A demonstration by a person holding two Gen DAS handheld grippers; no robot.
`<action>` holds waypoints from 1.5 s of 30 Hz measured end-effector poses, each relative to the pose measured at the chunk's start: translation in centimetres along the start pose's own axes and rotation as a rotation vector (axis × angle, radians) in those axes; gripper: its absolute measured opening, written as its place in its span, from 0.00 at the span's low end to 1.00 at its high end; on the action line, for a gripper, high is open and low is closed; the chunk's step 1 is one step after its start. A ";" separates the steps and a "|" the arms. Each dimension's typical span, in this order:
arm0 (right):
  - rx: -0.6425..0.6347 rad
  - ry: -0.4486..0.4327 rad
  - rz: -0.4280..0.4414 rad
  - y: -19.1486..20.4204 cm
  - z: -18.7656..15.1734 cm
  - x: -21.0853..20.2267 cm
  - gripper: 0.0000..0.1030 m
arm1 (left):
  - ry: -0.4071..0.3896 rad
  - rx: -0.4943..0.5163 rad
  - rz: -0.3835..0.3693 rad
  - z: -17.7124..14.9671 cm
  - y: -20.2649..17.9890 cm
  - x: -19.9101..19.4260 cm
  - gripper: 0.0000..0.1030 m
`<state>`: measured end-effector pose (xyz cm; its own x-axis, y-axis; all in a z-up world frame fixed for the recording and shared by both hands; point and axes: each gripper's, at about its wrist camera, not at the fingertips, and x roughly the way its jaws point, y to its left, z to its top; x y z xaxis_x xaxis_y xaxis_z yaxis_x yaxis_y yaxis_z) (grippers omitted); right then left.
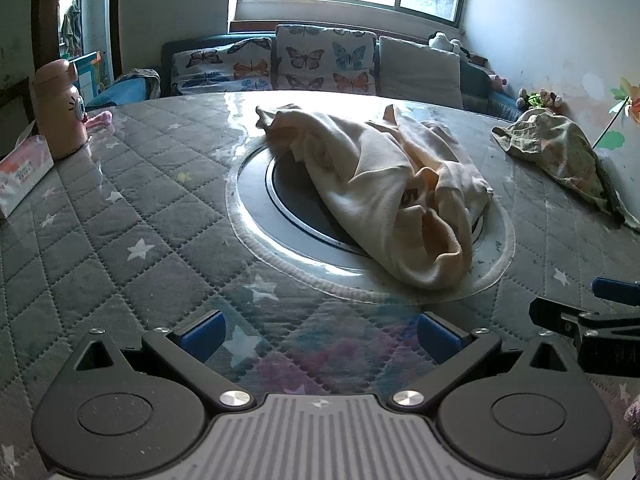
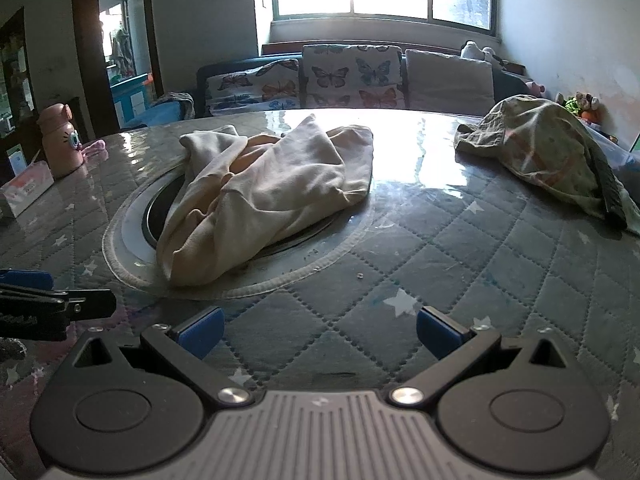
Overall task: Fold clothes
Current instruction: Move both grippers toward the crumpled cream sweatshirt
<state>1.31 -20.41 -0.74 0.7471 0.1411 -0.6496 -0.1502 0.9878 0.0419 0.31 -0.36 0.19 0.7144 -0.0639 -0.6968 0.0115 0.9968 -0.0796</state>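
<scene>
Ahead of the fingers of both grippers, a crumpled cream garment is lying in a loose heap on the round table, partly covering the dark circular inset in the middle of the quilted star-pattern cover. The left gripper is hovering over the near edge of the table with its blue-padded fingers spreading wide, and nothing is sitting between them; the garment is lying beyond them, a little toward the right finger. The right gripper is also holding its fingers wide apart and empty, with the garment ahead and toward its left finger. The two grippers are standing side by side, near each other, each one showing at the edge of the other's view. Far beyond the right fingers, a second garment, olive-green and patterned, is resting near the table's far right edge, well apart from the cream one. To the far left of the fingers, a pink bottle is standing upright beside a tissue pack.
</scene>
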 end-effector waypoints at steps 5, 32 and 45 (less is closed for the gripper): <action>-0.008 0.002 0.007 0.3 0.0 0.1 1.00 | 0.007 -0.004 -0.005 0.3 -0.2 0.3 1.00; -0.023 0.040 0.041 0.7 1.1 1.5 1.00 | 0.074 0.003 0.005 1.5 -0.9 2.0 1.00; -0.007 0.039 0.027 0.3 3.0 1.4 1.00 | 0.074 0.005 -0.001 3.6 -1.1 1.8 1.00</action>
<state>4.23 -19.70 0.62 0.7172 0.1648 -0.6771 -0.1746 0.9831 0.0544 4.08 -1.42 1.57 0.6605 -0.0680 -0.7477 0.0153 0.9969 -0.0771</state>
